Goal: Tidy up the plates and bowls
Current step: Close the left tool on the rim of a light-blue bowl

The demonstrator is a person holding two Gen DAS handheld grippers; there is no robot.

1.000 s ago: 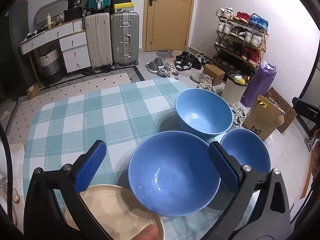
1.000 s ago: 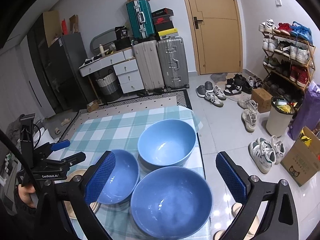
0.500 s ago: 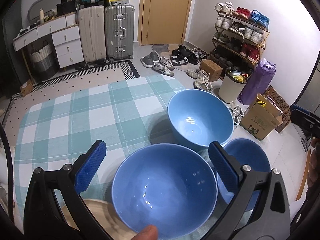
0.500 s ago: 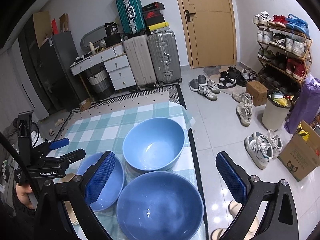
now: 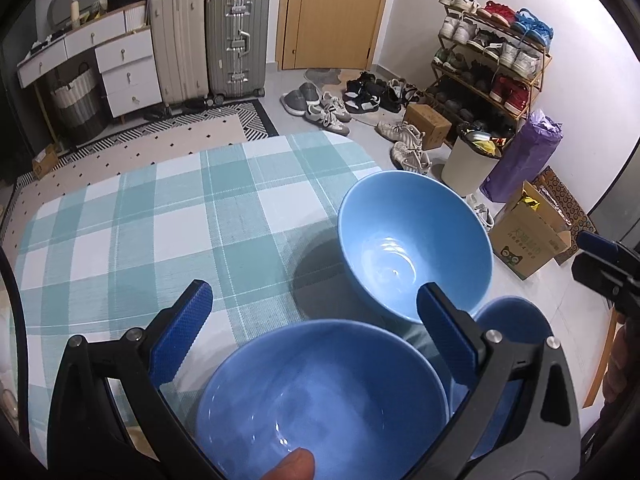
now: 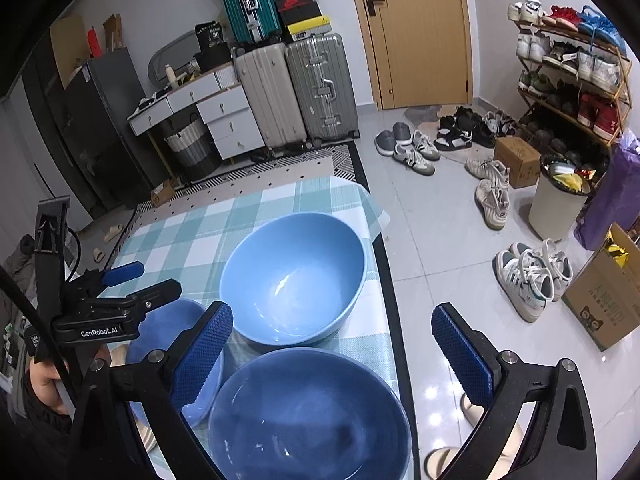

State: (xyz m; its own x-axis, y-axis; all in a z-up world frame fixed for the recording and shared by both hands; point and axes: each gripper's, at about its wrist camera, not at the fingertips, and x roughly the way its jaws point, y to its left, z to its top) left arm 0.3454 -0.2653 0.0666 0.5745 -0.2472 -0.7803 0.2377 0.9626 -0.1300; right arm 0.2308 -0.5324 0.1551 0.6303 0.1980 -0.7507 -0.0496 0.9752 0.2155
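Observation:
Three blue bowls stand on a table with a teal checked cloth. In the left wrist view my left gripper is open and empty, its fingers over the near bowl; the far bowl lies ahead and the third bowl shows behind the right finger. In the right wrist view my right gripper is open and empty above the nearest bowl. The far bowl is ahead, the left bowl beside it. The left gripper shows at far left.
The bowls sit near the table's right edge. On the floor beyond lie shoes, a cardboard box, a white bin and a shoe rack. Suitcases and drawers stand at the far wall.
Both grippers have moved forward and lower toward the bowls, which sit lower and larger in view. The beige plate has left the left wrist view. Both grippers stay open.

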